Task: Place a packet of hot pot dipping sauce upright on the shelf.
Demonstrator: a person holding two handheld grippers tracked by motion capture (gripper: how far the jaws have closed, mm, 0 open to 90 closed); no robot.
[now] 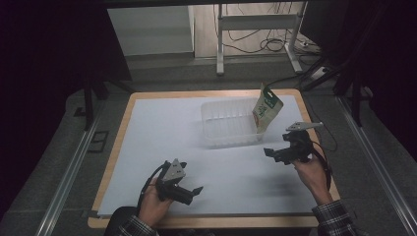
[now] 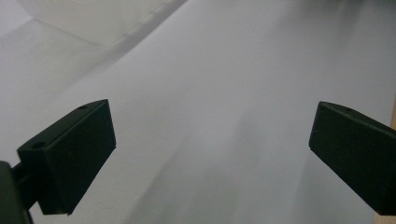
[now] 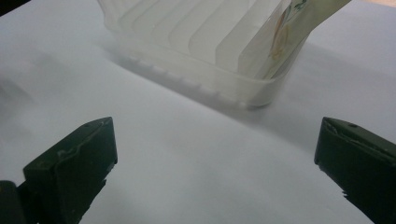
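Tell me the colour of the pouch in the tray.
Cream with green print, clearest in the high view: pouch.

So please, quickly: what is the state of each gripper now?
Left gripper: open, holding nothing, over the white sheet.
Right gripper: open, holding nothing.

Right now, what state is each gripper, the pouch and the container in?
Left gripper: open, empty, low over the white table cover.
Right gripper: open, empty, pointed toward the container.
Clear plastic container: upright, holding the pouch.
Green and white pouch: standing tilted against the container's right end.
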